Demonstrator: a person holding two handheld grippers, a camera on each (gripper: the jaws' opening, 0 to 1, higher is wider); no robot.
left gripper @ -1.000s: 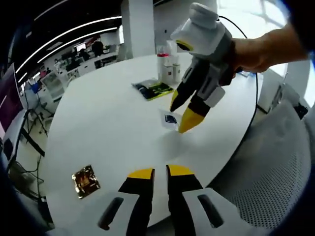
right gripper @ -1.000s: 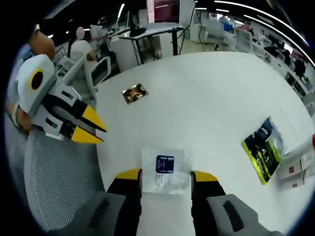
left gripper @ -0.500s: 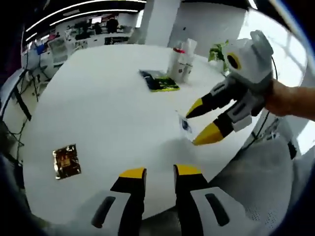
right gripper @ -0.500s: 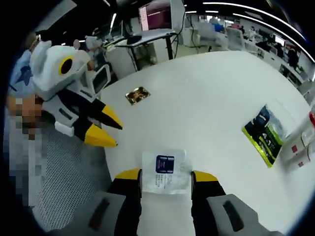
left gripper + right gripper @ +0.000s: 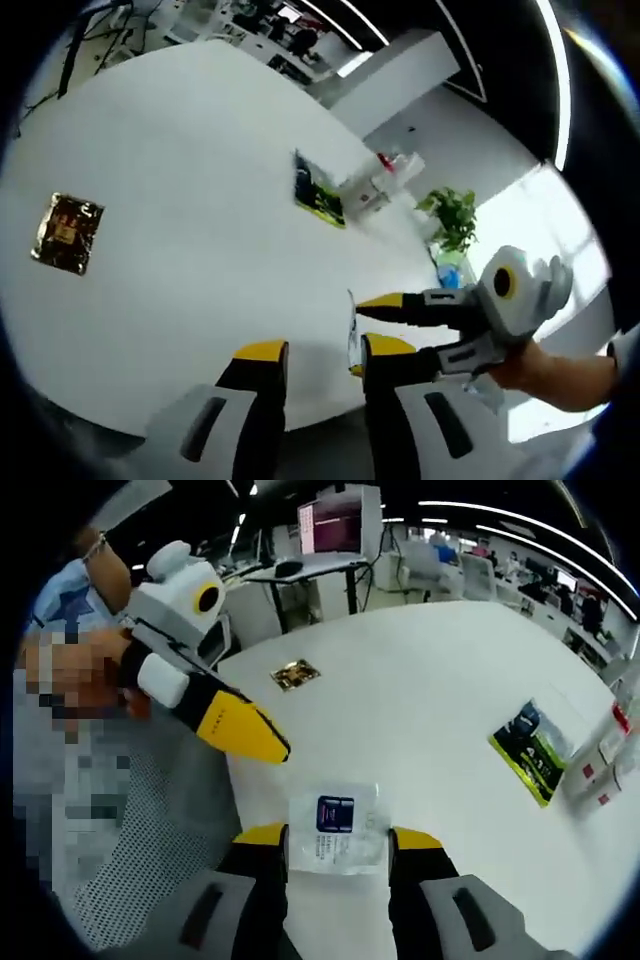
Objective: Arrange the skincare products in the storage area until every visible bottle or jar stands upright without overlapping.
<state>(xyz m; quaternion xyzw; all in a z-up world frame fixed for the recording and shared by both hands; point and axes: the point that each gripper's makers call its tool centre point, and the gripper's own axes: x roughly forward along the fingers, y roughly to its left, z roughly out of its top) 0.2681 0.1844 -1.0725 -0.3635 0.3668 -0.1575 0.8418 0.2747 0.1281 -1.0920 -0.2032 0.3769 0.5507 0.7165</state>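
A: Right gripper: clamped on a flat clear sachet, held edge-to-edge between its jaws. Left gripper: jaws nearly closed, nothing in them.

B: Risk?

A: In my judgement, the thin, glossy film could buckle or slip. The boxes and bottles stand well ahead of the right gripper, at the surface's far edge, beside a flat green pouch.
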